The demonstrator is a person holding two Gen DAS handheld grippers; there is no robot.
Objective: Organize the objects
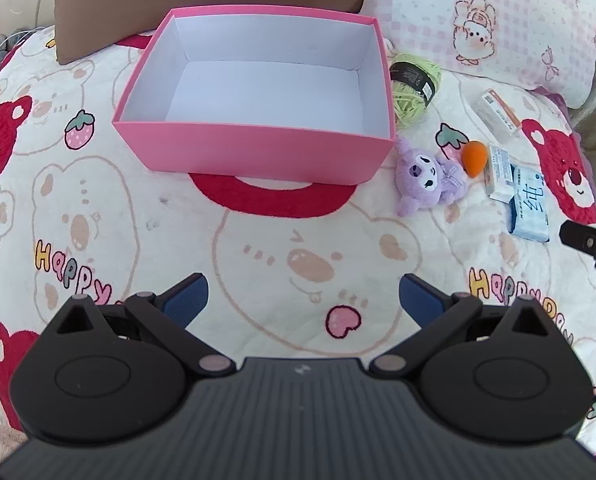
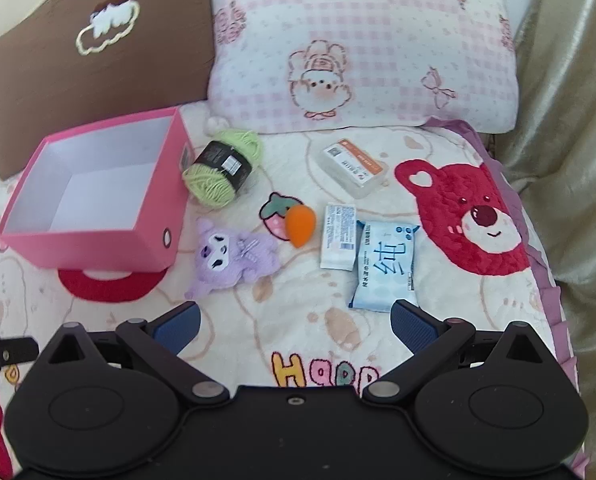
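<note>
An empty pink box (image 1: 254, 148) (image 2: 86, 246) with a white inside stands on the bear-print blanket. To its right lie a green yarn ball (image 1: 412, 90) (image 2: 222, 172), a purple plush toy (image 1: 422, 178) (image 2: 230, 254), an orange sponge (image 1: 474, 158) (image 2: 300, 220), a white carton (image 1: 500, 172) (image 2: 338, 236), a blue wipes pack (image 1: 530, 210) (image 2: 386, 266) and a clear plastic case (image 1: 498, 112) (image 2: 356, 166). My left gripper (image 1: 303, 300) hovers open in front of the box. My right gripper (image 2: 294, 322) hovers open just short of the wipes pack, nothing between its fingers.
A brown cushion (image 2: 94, 52) and a pink checked pillow (image 2: 362, 44) lean at the back. The blanket's purple frill (image 2: 554, 300) marks the right edge, with a beige cover (image 2: 570, 160) beyond. The right gripper's finger (image 1: 590, 242) shows at the left view's right edge.
</note>
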